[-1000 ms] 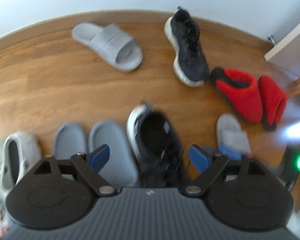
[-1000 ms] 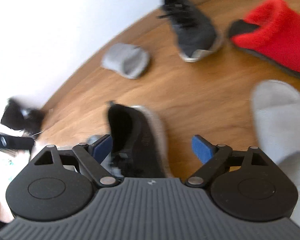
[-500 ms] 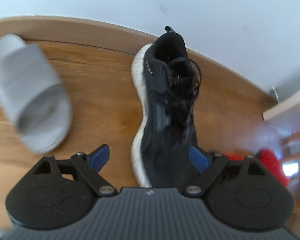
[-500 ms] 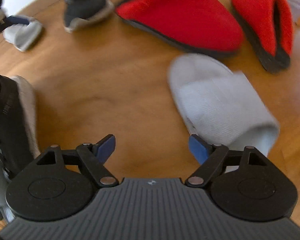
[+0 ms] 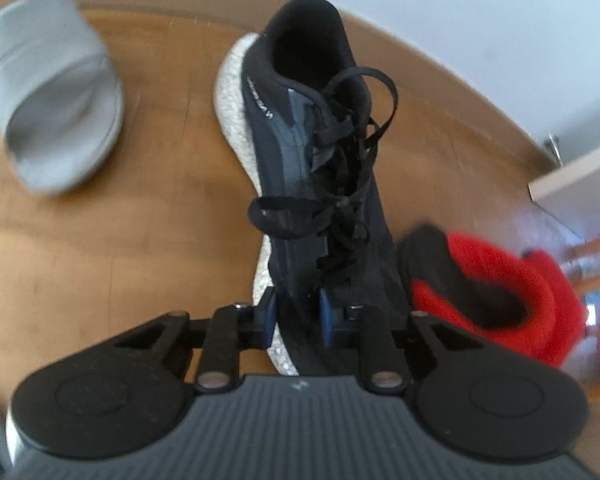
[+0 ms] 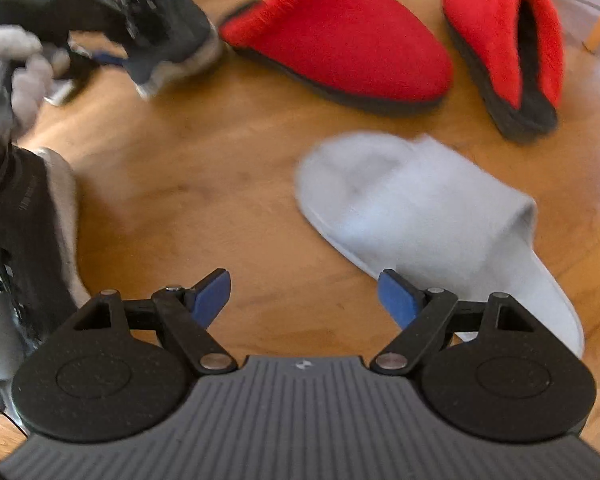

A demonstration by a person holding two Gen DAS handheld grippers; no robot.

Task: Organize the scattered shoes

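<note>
A: What have the left tongs (image 5: 296, 318) got?
B: They're clenched on the black sneaker (image 5: 320, 168), pinching the upper near the toe, just below the laces. The blue pads (image 5: 269, 316) sit close together with the fabric between them.
A: Where does that sneaker lie?
B: On the wooden floor (image 5: 140, 220), heel toward the white wall (image 5: 460, 8) and skirting board, toe toward the camera. Its white speckled sole shows along the left edge.
A: Any writing on it?
B: A thin line of small white lettering runs along the collar, too small and blurred to read.
A: What's around it?
B: A grey slide (image 5: 52, 112) off to the left, well apart, and a red slipper (image 5: 496, 292) with a black lining just beside it on the right.
A: And the right tongs (image 6: 304, 300)?
B: Released, blue pads spread wide over bare floor, nothing between them. A pale grey slipper (image 6: 432, 232) lies just past the right pad.
A: Anything else in the right wrist view?
B: Two red slippers, one flat (image 6: 340, 36) and one tipped on its side (image 6: 512, 48), near each other at the top. At the upper left the other gripper shows, blurred, on the sneaker's toe (image 6: 168, 40), held by a gloved hand (image 6: 20, 72). A second black sneaker (image 6: 32, 232) sits at the left edge; faint lettering on its side can't be read either
</note>
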